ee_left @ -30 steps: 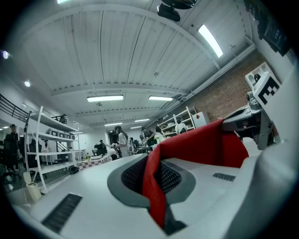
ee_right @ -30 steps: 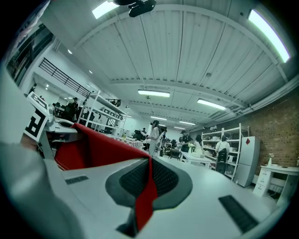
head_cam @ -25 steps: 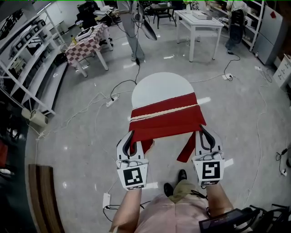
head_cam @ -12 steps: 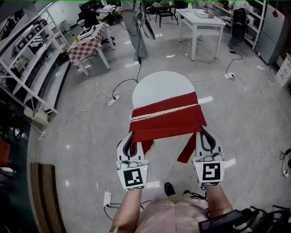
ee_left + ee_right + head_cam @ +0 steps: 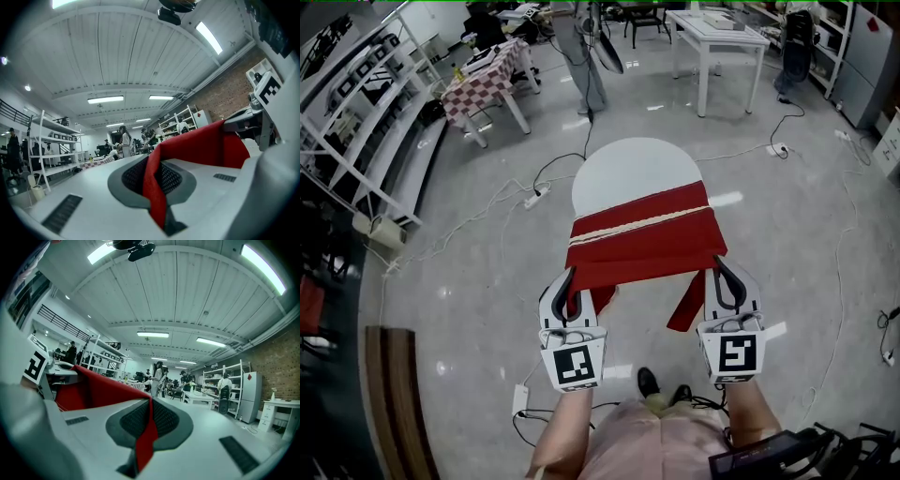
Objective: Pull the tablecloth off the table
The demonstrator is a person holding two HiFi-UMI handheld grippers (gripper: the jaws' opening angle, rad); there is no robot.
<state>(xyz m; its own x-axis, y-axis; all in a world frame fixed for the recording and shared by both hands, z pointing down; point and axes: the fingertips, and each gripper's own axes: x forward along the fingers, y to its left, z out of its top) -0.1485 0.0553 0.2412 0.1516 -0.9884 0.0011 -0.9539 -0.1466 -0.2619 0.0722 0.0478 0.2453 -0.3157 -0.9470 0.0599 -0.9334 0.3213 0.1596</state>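
Observation:
A red tablecloth [image 5: 643, 241] with a pale stripe covers the near half of a round white table [image 5: 633, 171]; the far half is bare. My left gripper [image 5: 569, 285] is shut on the cloth's near left corner, and my right gripper [image 5: 721, 277] is shut on its near right corner. Loose red ends hang below both grips. In the left gripper view the red cloth [image 5: 154, 187] is pinched between the dark pads. The right gripper view shows the same cloth [image 5: 146, 437] squeezed between its pads. Both grippers are at the table's near edge.
A person stands beyond the table [image 5: 581, 56]. A checkered table [image 5: 483, 89] is at the back left, a white table [image 5: 717, 42] at the back right. Shelving [image 5: 356, 141] lines the left wall. Cables [image 5: 506, 211] trail over the floor. My feet [image 5: 647, 382] are near the table.
The tablecloth's far edge has slid slightly toward me, baring a little more of the white tabletop. Both grippers keep their hold on the corners.

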